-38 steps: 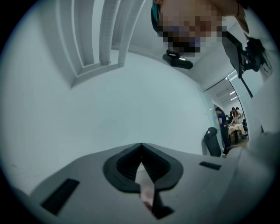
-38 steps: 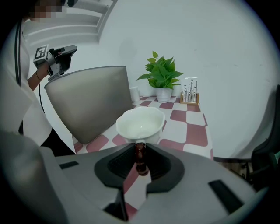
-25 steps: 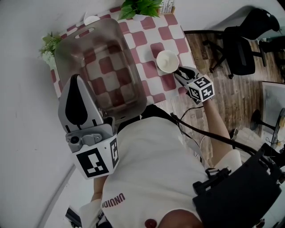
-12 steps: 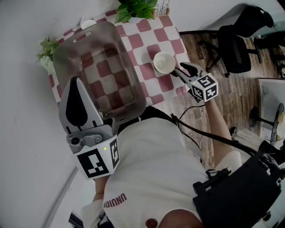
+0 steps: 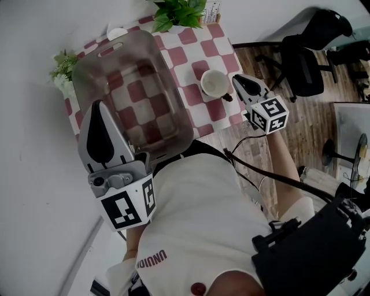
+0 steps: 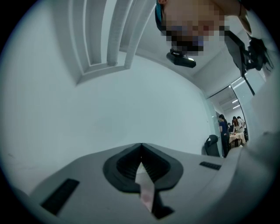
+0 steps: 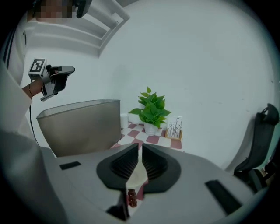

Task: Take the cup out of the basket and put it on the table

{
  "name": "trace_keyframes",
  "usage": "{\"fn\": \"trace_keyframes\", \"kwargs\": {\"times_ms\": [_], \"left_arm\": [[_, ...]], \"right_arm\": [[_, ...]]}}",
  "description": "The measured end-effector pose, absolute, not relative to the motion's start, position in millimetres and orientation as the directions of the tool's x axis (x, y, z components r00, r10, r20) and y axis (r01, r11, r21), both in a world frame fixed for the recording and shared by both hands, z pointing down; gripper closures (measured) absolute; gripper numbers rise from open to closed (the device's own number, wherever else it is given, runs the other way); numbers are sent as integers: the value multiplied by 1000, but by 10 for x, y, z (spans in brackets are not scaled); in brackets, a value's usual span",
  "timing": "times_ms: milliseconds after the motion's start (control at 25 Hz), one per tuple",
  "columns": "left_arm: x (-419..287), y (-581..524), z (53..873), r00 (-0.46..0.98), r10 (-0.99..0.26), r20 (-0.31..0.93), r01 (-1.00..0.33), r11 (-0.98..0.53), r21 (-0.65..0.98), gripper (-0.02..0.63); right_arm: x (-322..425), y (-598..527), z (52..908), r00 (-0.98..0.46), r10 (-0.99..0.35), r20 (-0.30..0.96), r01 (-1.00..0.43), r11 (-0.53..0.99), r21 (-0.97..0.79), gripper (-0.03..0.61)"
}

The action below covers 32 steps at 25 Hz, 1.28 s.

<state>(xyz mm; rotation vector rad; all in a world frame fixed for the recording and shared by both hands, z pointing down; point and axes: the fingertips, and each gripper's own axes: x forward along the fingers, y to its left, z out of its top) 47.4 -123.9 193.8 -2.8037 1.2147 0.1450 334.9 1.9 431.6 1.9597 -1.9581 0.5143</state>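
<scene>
A table [image 5: 222, 49] covered with a red-and-white checked cloth is seen from above, set against a white wall. A translucent grey basket [image 5: 139, 92] is set on the table's left part, and the checks of the cloth can be seen through its floor. The white cup [image 5: 214, 82] is placed upright on the cloth outside the basket, just to its right, near the table's front edge. The right gripper [image 5: 236, 78] is held just beside the cup on its right side and tilted downward. Whether it touches the cup cannot be told. Its jaws have just been closing and are drawn almost together, with only a narrow slit left, and nothing is clamped between them. The left gripper [image 5: 99, 104] is held up in the foreground over the basket's near left corner, well apart from the cup. Its jaws are pressed together on nothing and pointed at the bare wall. A potted plant [image 5: 180, 10] is stood at the table's far edge, with a small card holder [image 7: 175, 128] just beside it. A black office chair [image 5: 306, 60] is seen on the wooden floor to the right.
</scene>
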Motion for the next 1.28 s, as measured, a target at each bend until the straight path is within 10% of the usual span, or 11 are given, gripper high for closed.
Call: {"fn": "trace_keyframes", "kwargs": {"times_ms": [1280], "left_arm": [[356, -1236, 1877, 687, -709, -160, -721, -693, -22, 603]], "right_arm": [[2833, -345, 2979, -13, -988, 153, -991, 33, 129, 563]]}}
